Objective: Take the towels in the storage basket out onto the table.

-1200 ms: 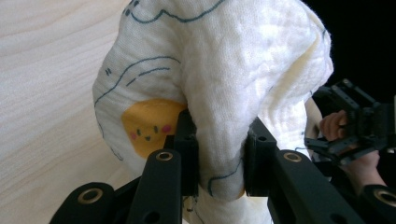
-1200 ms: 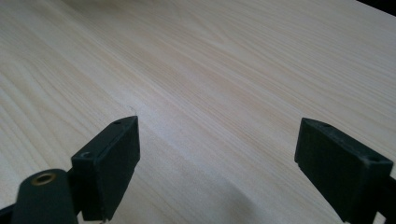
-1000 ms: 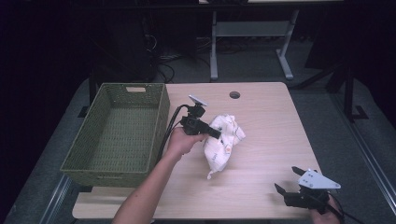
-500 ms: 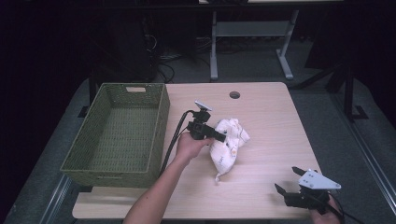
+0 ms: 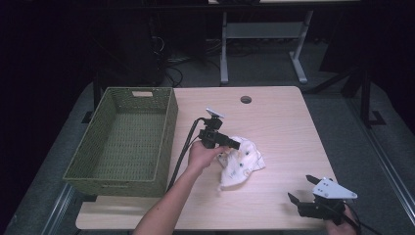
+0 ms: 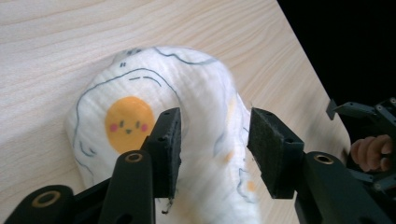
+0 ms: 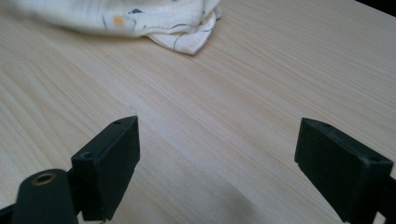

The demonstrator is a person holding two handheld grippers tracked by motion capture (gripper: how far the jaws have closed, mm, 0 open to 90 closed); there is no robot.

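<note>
Lying crumpled near table centre, just right of basket: white cloth (image 5: 240, 166), muslin-like, printed with fried-egg faces and thin blue outlines; one bunched ridge raised off the wood, remainder slumped flat toward the near edge.

Left gripper (image 5: 234, 144): held in left hand (image 5: 203, 155), reached in from the basket side, tipped down onto the cloth's upper end. Jaws parted by a moderate gap, the raised ridge sitting between the pads (image 6: 169, 149) but not visibly squeezed; nothing held as yet. Ridge probably straddled so that closing would pinch a single fold and let the rest hang free.

Right gripper (image 5: 301, 200): parked low at the near right corner of the table (image 5: 288, 122), well apart from the cloth, jaws spread wide over bare wood, holding nothing. Likely kept clear so as not to crowd the other hand's approach, yet aimed at the cloth's near corner (image 7: 187, 44) for a later second grip.

Basket (image 5: 169, 127): green woven, rectangular, handle slot in far wall, interior bare; touching nothing, set at table's left edge. Judged the probable destination, given its nearness to the working hand.
</note>
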